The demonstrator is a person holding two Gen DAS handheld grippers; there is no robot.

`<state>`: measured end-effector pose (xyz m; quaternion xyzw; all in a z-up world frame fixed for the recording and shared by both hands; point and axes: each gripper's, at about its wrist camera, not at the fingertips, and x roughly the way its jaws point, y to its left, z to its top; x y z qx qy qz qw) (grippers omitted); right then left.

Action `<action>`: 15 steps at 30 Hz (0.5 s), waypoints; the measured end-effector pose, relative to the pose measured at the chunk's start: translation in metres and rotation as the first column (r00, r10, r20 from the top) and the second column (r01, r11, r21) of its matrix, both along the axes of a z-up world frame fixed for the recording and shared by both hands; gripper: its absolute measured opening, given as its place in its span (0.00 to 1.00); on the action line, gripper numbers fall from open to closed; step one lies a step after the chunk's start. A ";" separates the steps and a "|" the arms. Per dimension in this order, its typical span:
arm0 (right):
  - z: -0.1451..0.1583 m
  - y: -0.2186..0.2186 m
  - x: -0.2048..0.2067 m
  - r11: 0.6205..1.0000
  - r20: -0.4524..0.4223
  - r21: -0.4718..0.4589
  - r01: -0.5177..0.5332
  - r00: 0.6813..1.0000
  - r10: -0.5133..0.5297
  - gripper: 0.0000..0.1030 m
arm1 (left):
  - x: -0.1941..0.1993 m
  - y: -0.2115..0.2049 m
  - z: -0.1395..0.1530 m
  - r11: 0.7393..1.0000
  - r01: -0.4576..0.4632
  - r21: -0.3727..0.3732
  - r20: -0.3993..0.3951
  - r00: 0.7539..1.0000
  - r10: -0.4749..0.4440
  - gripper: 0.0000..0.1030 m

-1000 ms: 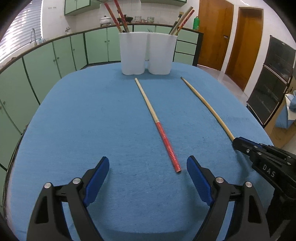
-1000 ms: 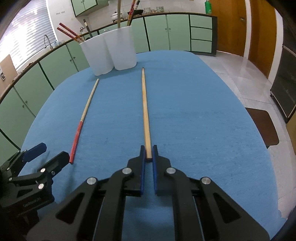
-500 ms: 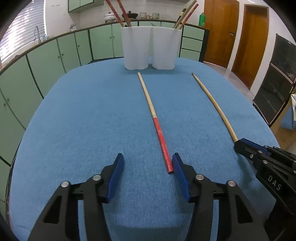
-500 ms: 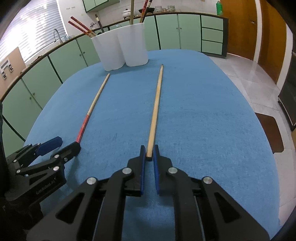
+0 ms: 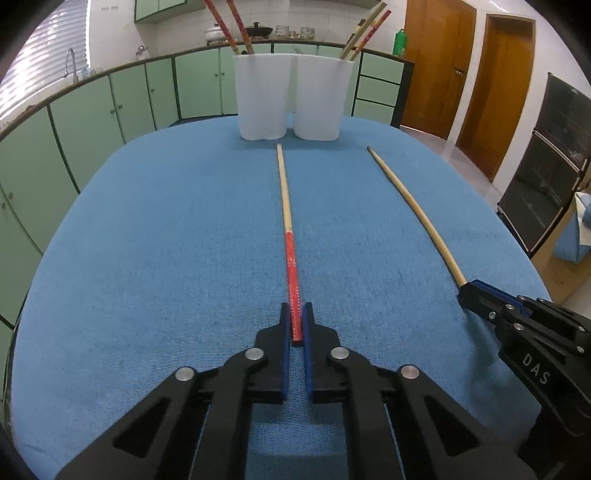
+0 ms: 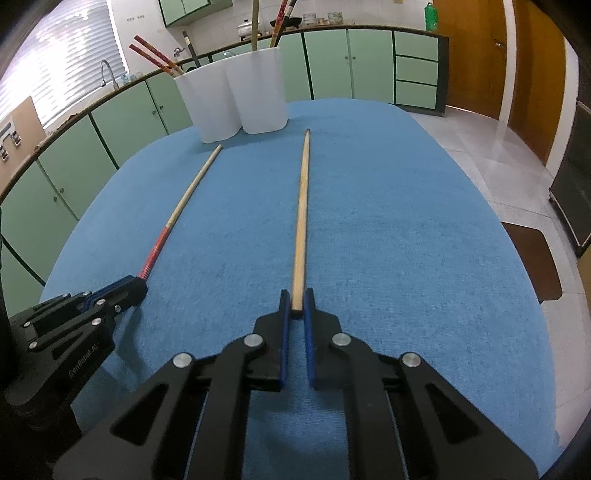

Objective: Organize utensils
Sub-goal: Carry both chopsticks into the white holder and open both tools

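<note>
- The left gripper [image 5: 296, 325] has just been closing, and its blue jaws now clench the red-painted end of the long red-and-pale wooden chopstick [image 5: 287, 229]. The rest of that stick lies flat on the blue-cloth worktop [image 5: 155, 236], its pale tip pointing at the white twin-cup plastic holder [image 5: 293, 98].
- The right gripper [image 6: 296, 308] is clenched on the butt end of the plain pale wooden chopstick [image 6: 301, 206], which also lies flat and points toward the holder's right cup.
- Both grips sit at the very end of a long, thin stick — I judge they will pivot or droop once lifted, so raise slowly and keep the squeeze firm.
- Lift each stick clear of the cloth before swinging it, so the far tip does not drag and twist in the jaws.
- Tilt to near upright above the rim, tip down, and steer around the chopsticks already standing in the cups [image 5: 236, 27].
- Move one hand at a time — the two grippers sit near each other, and both paths meet at the holder.
</note>
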<state>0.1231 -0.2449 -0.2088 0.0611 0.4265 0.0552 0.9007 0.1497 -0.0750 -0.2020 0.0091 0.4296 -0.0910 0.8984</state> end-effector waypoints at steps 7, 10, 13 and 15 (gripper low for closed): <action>0.014 -0.005 -0.009 0.999 0.040 -0.033 0.010 0.999 -0.009 0.06 | -0.004 0.007 0.012 1.000 -0.003 -0.021 0.012 1.000 0.004 0.05; 0.025 -0.007 -0.012 0.999 0.068 -0.040 0.012 0.998 -0.009 0.06 | -0.007 0.010 0.023 1.000 -0.001 -0.016 0.036 0.999 0.002 0.05; 0.039 -0.010 -0.013 0.999 0.099 -0.044 0.012 0.995 -0.007 0.06 | -0.010 0.011 0.040 1.000 0.008 -0.002 0.071 0.997 -0.007 0.05; 0.048 -0.010 -0.013 0.999 0.117 -0.043 0.012 0.993 -0.007 0.06 | -0.012 0.013 0.052 1.000 0.010 0.000 0.097 0.995 -0.010 0.05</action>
